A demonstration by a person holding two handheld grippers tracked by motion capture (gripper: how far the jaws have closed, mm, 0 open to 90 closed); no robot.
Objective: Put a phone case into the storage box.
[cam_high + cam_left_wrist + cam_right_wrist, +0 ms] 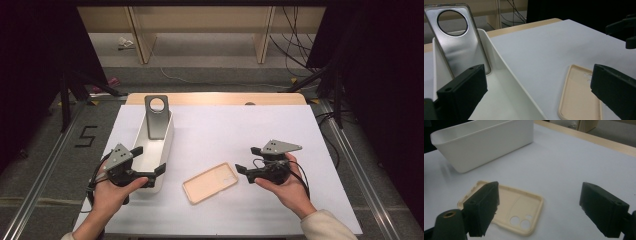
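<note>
A cream phone case (210, 182) lies hollow side up on the white mat, between my two grippers; it also lies low in the left gripper view (579, 97) and in the right gripper view (516, 210). A grey phone case (156, 117) with a round hole leans upright in the far end of a long white bin (167, 145). My left gripper (149, 162) stands open over the bin's near end, its jaws empty. My right gripper (248, 160) is open just right of the cream case, holding nothing.
The white mat (260, 130) covers a wooden table whose far edge (215, 98) shows behind the bin. Black stands and cables flank the table on both sides. Open mat lies to the right and far side of the cream case.
</note>
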